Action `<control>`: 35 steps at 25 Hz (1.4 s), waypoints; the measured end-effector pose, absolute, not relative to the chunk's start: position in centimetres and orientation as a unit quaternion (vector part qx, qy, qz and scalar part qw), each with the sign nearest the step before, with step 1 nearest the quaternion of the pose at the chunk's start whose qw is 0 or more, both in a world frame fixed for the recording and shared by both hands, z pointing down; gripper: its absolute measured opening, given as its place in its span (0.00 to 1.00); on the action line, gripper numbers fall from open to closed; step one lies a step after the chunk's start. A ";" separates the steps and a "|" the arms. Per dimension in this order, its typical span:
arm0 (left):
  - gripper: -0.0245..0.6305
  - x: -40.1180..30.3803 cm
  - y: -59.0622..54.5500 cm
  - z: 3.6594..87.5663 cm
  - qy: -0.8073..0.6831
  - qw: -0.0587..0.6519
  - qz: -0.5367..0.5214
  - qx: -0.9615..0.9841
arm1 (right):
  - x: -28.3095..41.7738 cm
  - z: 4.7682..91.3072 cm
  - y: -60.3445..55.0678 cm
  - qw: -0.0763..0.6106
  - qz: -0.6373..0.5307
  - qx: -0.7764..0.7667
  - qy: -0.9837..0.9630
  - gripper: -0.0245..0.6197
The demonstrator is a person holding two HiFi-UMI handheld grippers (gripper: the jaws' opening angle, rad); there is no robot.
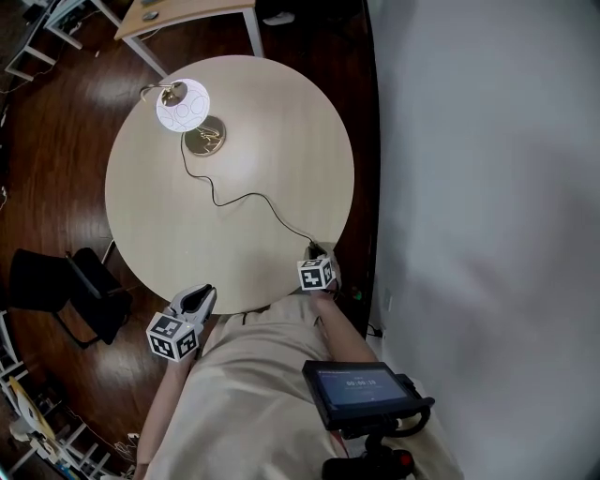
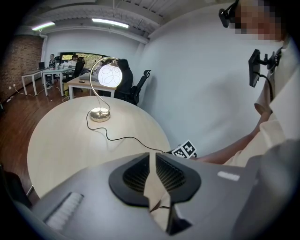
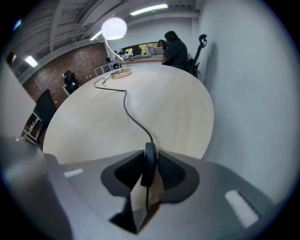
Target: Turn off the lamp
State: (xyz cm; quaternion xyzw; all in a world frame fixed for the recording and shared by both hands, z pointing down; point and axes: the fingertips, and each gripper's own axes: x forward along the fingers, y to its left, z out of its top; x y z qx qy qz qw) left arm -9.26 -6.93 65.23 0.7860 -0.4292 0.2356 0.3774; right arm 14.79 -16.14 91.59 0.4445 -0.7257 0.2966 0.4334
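The lamp [image 1: 182,105], a lit white globe on a curved brass stem with a round brass base [image 1: 204,137], stands at the far left of the round table [image 1: 281,112]. Its black cord [image 1: 248,197] snakes across to the near edge. There my right gripper [image 1: 319,255] points steeply down, and its jaws pinch the cord's black inline switch [image 3: 150,164]. The globe [image 3: 114,28] glows far off in the right gripper view. My left gripper [image 1: 200,298] hovers at the table's near left edge, jaws nearly together, holding nothing [image 2: 151,158]. The lamp [image 2: 110,75] is lit in that view too.
A wooden desk [image 1: 187,14] stands beyond the table. A black chair [image 1: 66,291] sits on the dark wood floor at the left. A white wall [image 1: 487,187] runs close along the right. A small screen [image 1: 361,394] hangs at the person's chest.
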 end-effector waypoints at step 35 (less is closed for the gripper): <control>0.08 -8.7 -4.9 65.7 -0.422 0.384 0.233 0.788 | 14.8 88.4 -16.2 0.409 0.250 0.473 -0.739 0.23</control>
